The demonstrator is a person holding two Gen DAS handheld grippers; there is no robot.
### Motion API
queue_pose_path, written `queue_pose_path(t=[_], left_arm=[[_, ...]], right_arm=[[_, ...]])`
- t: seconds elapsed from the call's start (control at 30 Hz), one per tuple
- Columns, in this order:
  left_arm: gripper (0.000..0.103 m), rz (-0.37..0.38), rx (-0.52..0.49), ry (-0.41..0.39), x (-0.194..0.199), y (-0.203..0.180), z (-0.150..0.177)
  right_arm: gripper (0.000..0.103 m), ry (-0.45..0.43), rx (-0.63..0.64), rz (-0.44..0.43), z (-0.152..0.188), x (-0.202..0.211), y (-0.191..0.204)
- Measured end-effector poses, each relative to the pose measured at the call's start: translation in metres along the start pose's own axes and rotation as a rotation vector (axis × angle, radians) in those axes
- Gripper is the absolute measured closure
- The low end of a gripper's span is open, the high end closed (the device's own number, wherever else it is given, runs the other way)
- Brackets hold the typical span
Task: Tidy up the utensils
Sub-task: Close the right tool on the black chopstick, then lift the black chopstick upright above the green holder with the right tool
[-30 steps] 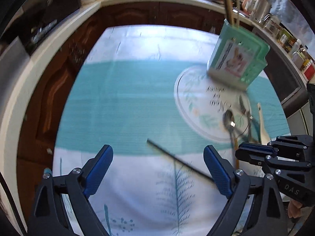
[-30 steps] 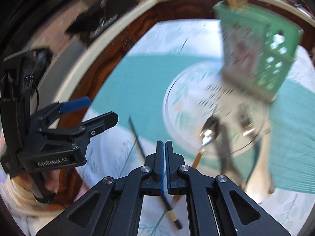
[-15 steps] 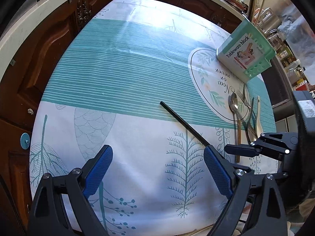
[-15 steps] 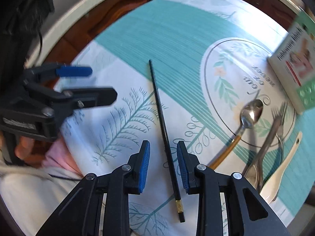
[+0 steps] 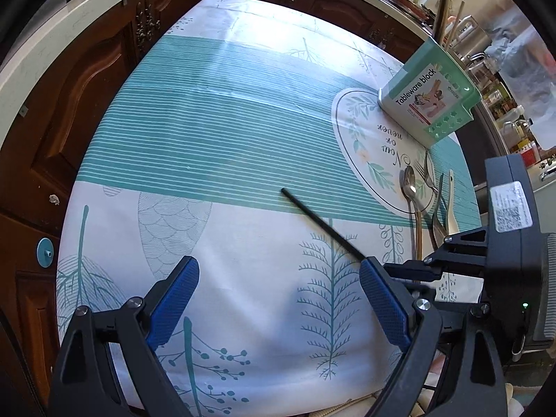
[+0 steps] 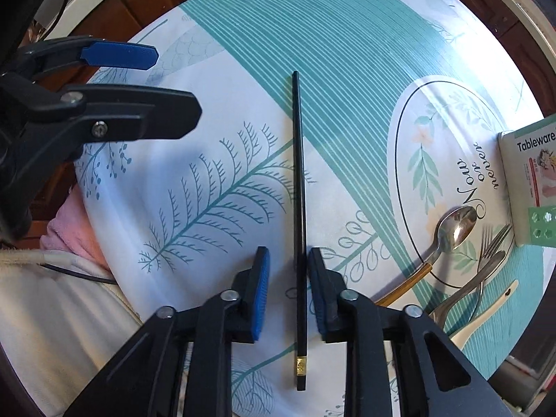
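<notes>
A black chopstick [image 6: 299,187] with a gold band lies flat on the tablecloth; it also shows in the left wrist view [image 5: 323,226]. My right gripper [image 6: 286,278] is open, low over it, one finger on each side of its thick end, not closed on it. My left gripper [image 5: 278,299] is open and empty above the cloth, to the left of the chopstick. A green tableware block [image 5: 431,93] stands at the far right with wooden chopsticks in it. A spoon [image 6: 451,232], forks [image 6: 486,260] and a white ceramic spoon [image 6: 486,312] lie in front of it.
The table has a white and teal printed cloth [image 5: 215,132] with a round motif under the utensils. Wooden cabinets [image 5: 69,104] and a countertop surround the table. Jars and bottles [image 5: 514,125] stand on the counter at the far right.
My right gripper has opened from shut and come down over the chopstick's thick end. Both grippers have tilted down toward the table; the left stays open.
</notes>
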State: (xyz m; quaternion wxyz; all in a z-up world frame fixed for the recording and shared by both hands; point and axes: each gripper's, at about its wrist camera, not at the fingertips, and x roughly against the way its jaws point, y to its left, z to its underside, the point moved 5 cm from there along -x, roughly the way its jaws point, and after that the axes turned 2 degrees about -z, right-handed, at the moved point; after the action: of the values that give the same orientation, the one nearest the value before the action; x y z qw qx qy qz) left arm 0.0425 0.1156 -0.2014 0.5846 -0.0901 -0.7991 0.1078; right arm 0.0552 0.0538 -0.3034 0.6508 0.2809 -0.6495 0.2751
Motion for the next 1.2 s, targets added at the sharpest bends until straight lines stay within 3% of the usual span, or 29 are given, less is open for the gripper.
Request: queue_pose_path(t=[0.17,0.3,0.57,0.63,0.8,0.93,1.2], left_arm=[[0.011,-0.021,-0.026,-0.011,0.003,-0.005,0.001],[0.013,-0.037,-0.035,-0.01,0.007,-0.004,0.002],[0.015,-0.049,-0.096,-0.03,0.013,-0.03,-0.006],[0.015,-0.053,-0.127,-0.051,0.018,-0.044,-0.011],[0.015,-0.084,-0.213,-0.125,0.035,-0.076,-0.024],[0.015,-0.068,-0.216,-0.166,0.05,-0.095,-0.043],[0.015,-0.072,-0.198,-0.342,0.091,-0.13,-0.11]], right_arm=[[0.098,-0.019,-0.066,-0.058,0.002,0.006,-0.015],[0.098,-0.112,-0.204,-0.18,0.012,0.017,-0.035],[0.098,-0.465,-0.439,-0.246,0.054,0.075,-0.073],[0.098,-0.541,-0.481,-0.248,0.079,0.087,-0.085],[0.098,-0.744,-0.56,-0.197,0.111,0.139,-0.103],[0.098,-0.885,-0.607,-0.12,0.128,0.187,-0.133],[0.098,-1.131,-0.732,0.072,0.136,0.289,-0.212]])
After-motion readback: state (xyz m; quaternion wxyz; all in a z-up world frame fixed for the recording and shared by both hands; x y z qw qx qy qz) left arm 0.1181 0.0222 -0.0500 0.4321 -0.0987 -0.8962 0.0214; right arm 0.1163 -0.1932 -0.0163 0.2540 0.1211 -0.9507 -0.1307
